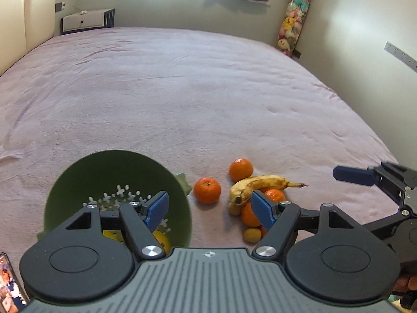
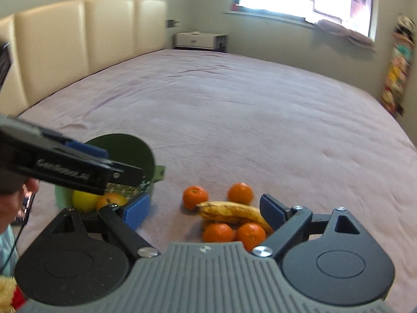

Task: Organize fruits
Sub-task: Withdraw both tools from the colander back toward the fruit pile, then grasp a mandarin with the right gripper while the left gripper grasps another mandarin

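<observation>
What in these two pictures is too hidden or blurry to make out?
- Fruit inside the green colander: left wrist view, the left gripper covers most of it.
- Small brownish fruits under the banana: kind unclear, partly hidden.
- Phone screen: cut off by the left edge.
- Hanging plush toys: right wrist view, blurred.

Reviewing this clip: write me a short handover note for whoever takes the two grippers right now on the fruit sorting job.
Left gripper: open, empty, above the gap between the basket and the loose fruit.
Right gripper: open, empty, facing the fruit pile.
Green basket: on the bed, left of the pile; it already holds a yellow fruit and an orange-red one.
Still loose on the bedspread: banana lying across the pile, four oranges, and small brownish fruits.
Left to do: move the loose pieces into the basket.
</observation>
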Tool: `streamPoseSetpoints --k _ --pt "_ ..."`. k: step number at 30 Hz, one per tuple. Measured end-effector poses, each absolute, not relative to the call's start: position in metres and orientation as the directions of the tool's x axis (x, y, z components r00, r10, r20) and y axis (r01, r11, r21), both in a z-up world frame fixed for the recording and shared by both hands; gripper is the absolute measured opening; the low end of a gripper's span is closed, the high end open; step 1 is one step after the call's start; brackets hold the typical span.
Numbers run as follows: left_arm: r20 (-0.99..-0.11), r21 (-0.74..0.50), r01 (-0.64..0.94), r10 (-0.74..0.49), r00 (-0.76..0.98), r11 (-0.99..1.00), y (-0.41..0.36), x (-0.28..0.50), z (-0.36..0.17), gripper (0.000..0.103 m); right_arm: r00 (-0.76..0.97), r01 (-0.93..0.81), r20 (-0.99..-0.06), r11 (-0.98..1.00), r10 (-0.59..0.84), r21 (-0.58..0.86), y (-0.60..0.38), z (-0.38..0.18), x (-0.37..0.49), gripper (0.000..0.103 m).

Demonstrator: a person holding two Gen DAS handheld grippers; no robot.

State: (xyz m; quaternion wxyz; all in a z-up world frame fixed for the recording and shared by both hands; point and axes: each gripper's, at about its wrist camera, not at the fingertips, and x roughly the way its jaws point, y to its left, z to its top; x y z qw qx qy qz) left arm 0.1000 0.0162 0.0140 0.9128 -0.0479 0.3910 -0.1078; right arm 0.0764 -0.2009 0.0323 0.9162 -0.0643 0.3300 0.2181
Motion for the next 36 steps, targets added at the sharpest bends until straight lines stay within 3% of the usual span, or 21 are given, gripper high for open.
streamPoseSetpoints --k 7,9,12,34,36 --pt "-0.690 -0.186 0.195 -0.269 0.672 0.963 0.007 0.093 0.000 0.084 0.706 -0.276 -0.649 0.954 0.282 0.114 -0.225 0.013 0.076 0.081" --pt "-0.695 -0.171 0.216 -0.273 0.665 0.961 0.002 0.091 -0.006 0.083 0.699 -0.254 -0.665 0.960 0.264 0.115 -0.229 0.006 0.076 0.072" --pt "-0.708 -0.155 0.253 -0.286 0.645 0.955 -0.008 0.089 -0.015 0.081 0.679 -0.227 -0.702 0.971 0.217 0.080 -0.228 -0.005 0.079 0.067" --pt "-0.771 -0.131 0.302 -0.288 0.568 0.944 -0.042 0.118 -0.051 0.077 0.551 -0.304 -0.806 0.951 0.215 0.045 -0.213 -0.061 0.109 0.055" --pt "-0.776 -0.127 0.298 -0.282 0.564 0.946 -0.043 0.121 -0.054 0.076 0.541 -0.307 -0.812 0.950 0.219 0.052 -0.211 -0.066 0.113 0.051"
